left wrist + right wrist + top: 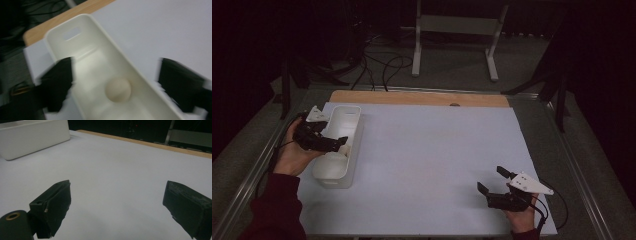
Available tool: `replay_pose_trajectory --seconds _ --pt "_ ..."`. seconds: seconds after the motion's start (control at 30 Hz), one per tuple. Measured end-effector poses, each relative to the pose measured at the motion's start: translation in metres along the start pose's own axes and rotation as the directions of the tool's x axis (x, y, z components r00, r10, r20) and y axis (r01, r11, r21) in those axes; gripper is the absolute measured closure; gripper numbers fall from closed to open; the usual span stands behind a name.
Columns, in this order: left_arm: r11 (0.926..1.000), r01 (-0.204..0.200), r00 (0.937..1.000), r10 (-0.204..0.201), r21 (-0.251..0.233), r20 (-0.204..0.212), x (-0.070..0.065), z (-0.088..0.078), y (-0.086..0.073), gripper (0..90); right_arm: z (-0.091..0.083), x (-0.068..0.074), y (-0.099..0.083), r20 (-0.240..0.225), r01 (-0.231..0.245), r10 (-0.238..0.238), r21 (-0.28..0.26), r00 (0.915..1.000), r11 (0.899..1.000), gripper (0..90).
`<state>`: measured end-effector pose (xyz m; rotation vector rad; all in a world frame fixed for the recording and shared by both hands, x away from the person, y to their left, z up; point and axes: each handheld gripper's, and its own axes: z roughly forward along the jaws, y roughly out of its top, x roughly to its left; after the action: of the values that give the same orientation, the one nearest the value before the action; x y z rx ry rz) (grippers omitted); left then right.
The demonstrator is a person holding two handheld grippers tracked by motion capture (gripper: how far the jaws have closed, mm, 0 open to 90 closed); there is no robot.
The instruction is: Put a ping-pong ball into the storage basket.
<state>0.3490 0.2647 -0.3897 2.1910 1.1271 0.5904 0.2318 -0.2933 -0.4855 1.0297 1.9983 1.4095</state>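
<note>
Jaws of my left gripper (115, 82) spread wide over the white bin (140, 75), pale ball (117, 89) lying loose on its floor between them in my left gripper view, high view hiding it, my right gripper (498, 180) released over bare sheet

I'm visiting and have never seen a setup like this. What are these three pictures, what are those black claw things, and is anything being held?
A person sits at a table covered with a white sheet, holding a two-jaw tool in each hand. The high view looks down from above: the left gripper reaches over a white bin, and the right gripper rests near the front edge. The other two pictures come from cameras riding on the grippers, looking along their black jaws. The left gripper view shows a pale ball lying inside the bin, between wide-apart jaws. Both grippers are open and hold nothing.
</note>
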Motion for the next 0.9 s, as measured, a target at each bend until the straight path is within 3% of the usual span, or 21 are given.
replay_pose_trajectory --seconds 0.13,0.9 --pt "1.0000 -0.002 0.9999 0.002 0.000 0.011 -0.002 0.001 0.001 1.0 0.000 0.000 0.000 0.000 0.001 -0.001 0.000 1.0000 1.000 7.8" --pt "0.9962 -0.004 0.9977 0.010 -0.087 0.067 -0.014 -0.003 0.002 0.2 0.000 0.000 0.000 0.001 0.000 0.000 -0.001 1.0000 1.000 7.8"
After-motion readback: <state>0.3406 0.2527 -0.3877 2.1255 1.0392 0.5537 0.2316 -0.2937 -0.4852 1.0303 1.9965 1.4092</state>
